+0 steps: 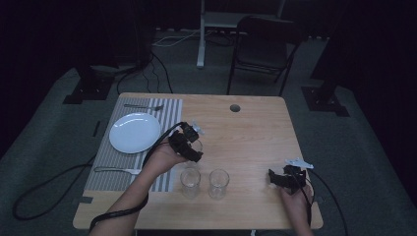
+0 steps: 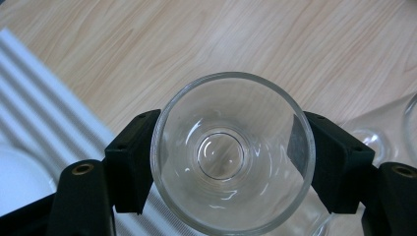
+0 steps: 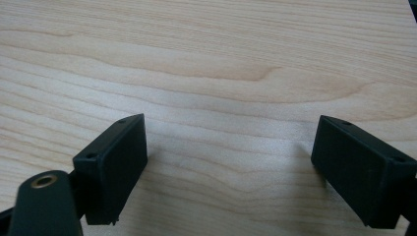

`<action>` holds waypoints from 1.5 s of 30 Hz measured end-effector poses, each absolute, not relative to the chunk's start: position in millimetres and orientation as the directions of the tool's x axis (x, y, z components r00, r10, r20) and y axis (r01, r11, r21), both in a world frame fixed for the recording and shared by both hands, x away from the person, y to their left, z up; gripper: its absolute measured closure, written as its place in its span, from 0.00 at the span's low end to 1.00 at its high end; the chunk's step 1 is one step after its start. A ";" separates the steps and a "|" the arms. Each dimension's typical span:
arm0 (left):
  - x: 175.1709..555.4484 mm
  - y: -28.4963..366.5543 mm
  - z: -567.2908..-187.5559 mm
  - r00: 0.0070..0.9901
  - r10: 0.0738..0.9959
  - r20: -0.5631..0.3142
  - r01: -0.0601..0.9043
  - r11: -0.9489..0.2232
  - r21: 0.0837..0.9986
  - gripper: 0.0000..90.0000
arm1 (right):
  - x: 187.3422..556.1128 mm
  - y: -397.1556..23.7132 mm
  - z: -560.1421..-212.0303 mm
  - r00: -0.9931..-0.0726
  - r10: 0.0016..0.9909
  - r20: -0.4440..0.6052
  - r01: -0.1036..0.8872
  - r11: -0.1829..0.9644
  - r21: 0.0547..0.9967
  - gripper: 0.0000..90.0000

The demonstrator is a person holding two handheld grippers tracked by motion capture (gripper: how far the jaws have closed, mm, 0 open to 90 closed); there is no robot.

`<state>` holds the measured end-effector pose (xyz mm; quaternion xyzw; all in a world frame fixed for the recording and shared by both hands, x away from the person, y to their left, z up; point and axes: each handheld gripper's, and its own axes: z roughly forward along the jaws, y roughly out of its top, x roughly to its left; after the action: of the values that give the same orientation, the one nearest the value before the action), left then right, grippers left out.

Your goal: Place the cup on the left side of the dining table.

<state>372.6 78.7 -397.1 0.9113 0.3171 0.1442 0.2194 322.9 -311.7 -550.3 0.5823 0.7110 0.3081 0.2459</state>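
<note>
My left gripper [image 1: 193, 149] is shut on a clear drinking glass [image 1: 197, 143], held above the table just right of the striped placemat. In the left gripper view I look straight down into this glass [image 2: 231, 123], with a black jaw pressed against each side of it; the left gripper [image 2: 230, 162] holds it by the rim area. Two more clear glasses [image 1: 190, 183] [image 1: 218, 183] stand side by side near the table's front edge. My right gripper [image 1: 281, 178] rests at the front right, open, with bare wood between the jaws of the right gripper [image 3: 228, 157].
A white plate [image 1: 134, 132] lies on the striped placemat [image 1: 169, 110], with a fork [image 1: 142, 106] beyond it and another utensil [image 1: 115, 170] nearer me. The wooden table [image 1: 255, 132] has a small round hole [image 1: 235, 107] at the back. A chair [image 1: 263, 46] stands behind.
</note>
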 end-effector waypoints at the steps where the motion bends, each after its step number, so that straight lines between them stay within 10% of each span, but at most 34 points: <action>1: 372.4 83.3 -396.9 0.750 0.650 0.126 0.521 -0.697 0.493 0.32 | 322.8 -311.7 -550.3 -0.201 0.980 0.010 0.677 0.132 0.724 0.15; 45: 401.9 196.6 -427.7 0.526 0.847 0.079 0.747 -0.504 0.434 0.32 | 322.8 -311.7 -550.3 -0.201 0.980 0.010 0.678 0.131 0.724 0.15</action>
<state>401.9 196.6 -427.7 0.8554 0.4659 0.1422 0.1761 322.8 -311.7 -550.3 0.5827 0.7110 0.3079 0.2453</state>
